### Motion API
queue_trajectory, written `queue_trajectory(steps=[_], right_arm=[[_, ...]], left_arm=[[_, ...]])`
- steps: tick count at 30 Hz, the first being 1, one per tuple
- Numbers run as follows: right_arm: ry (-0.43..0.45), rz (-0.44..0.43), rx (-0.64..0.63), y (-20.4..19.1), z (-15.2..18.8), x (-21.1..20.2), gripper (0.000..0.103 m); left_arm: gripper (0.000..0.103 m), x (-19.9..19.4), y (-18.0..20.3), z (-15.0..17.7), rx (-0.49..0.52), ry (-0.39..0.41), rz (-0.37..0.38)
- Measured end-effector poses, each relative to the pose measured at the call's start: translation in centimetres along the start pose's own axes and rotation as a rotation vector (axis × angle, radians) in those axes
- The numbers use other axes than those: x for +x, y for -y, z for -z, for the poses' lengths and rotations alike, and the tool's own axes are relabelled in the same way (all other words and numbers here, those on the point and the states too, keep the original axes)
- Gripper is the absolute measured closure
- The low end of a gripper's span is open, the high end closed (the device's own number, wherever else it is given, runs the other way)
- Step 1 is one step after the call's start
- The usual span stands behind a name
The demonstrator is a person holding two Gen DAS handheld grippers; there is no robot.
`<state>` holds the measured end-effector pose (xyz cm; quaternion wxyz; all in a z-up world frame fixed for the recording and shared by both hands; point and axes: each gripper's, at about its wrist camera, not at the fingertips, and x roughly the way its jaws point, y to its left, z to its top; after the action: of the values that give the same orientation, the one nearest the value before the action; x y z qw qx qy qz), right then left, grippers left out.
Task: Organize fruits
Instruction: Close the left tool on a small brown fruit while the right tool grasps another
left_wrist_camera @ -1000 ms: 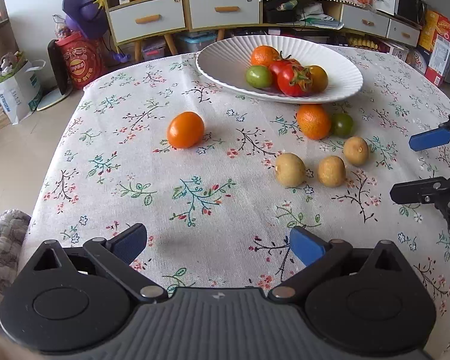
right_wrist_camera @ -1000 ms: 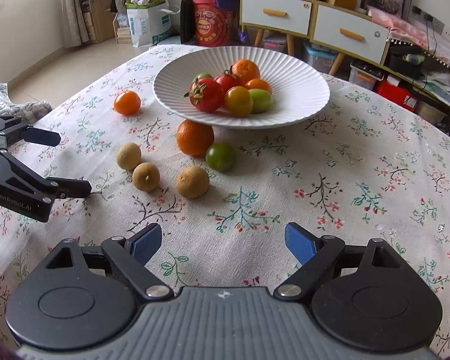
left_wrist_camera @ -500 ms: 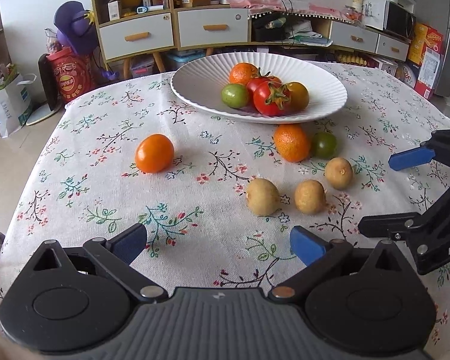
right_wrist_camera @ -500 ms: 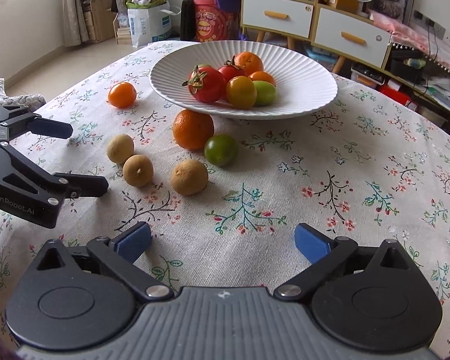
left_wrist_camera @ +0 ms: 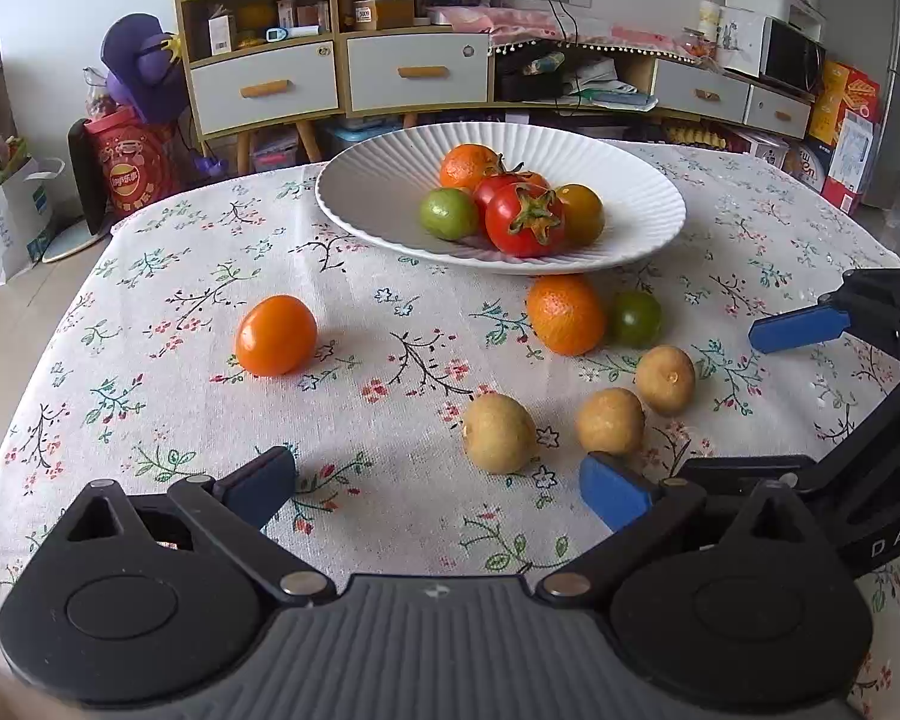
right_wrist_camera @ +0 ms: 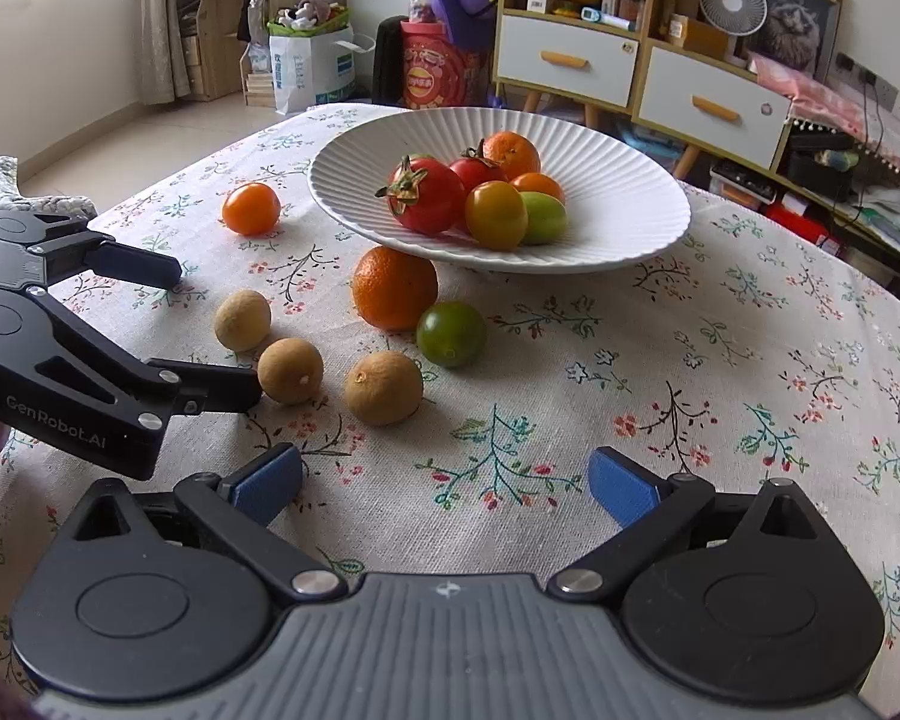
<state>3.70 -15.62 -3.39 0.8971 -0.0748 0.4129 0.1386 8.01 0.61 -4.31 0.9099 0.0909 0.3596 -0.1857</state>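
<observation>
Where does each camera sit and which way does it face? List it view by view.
Left wrist: sits on the left tongs, looking down across the table at the plate; its own open fingers show below, the right tongs at the right edge.
Right wrist: sits on the right tongs, facing the plate from the other side; its own open fingers show below, the left tongs at the left edge.
Shared: plate, orange, three brown fruits.
</observation>
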Motion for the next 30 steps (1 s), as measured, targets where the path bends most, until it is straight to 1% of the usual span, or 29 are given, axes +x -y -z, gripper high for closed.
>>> queue_trajectory(steps=[2,5,7,8,10,11,13,17,19,22,26,30], right_arm=[[0.006,-0.004,-0.009,-0.1,0.0,-0.1,0.006],[0.015,-0.018,-0.023,-0.3,-0.2,-0.2,0.013],[0.018,-0.034,-0.029,-0.5,-0.3,-0.3,0.024],[0.018,-0.04,-0.035,-0.6,-0.3,-0.3,0.026],[0.02,-0.054,-0.044,-0.7,-0.4,-0.4,0.035],[0.02,-0.058,-0.045,-0.8,-0.4,-0.5,0.037],[0.02,-0.064,-0.048,-0.9,-0.5,-0.5,0.042],[0.02,-0.072,-0.057,-1.2,-0.7,-0.4,0.048],[0.018,-0.077,-0.058,-1.3,-0.9,-0.4,0.054],[0.016,-0.082,-0.059,-1.5,-1.1,-0.3,0.059],[0.018,-0.085,-0.058,-1.6,-1.1,-0.2,0.063],[0.018,-0.079,-0.045,-1.5,-1.3,-0.2,0.069]], left_arm=[[0.007,0.0,0.2,-0.1,0.004,0.004,0.008],[0.015,-0.1,0.5,-0.3,0.015,0.009,0.025],[0.023,-0.1,0.7,-0.5,0.02,0.008,0.037],[0.025,-0.1,0.8,-0.5,0.022,0.007,0.043],[0.031,-0.1,0.9,-0.7,0.022,0.004,0.053],[0.033,-0.2,0.8,-0.7,0.021,0.003,0.057],[0.039,-0.2,0.9,-0.7,0.023,0.003,0.064],[0.048,-0.3,1.1,-0.8,0.028,0.002,0.069],[0.053,-0.2,1.0,-0.9,0.027,0.001,0.071],[0.058,-0.1,1.0,-0.9,0.024,0.0,0.069],[0.063,-0.2,1.0,-0.9,0.026,0.0,0.073],[0.069,-0.3,1.2,-0.9,0.032,-0.001,0.08]])
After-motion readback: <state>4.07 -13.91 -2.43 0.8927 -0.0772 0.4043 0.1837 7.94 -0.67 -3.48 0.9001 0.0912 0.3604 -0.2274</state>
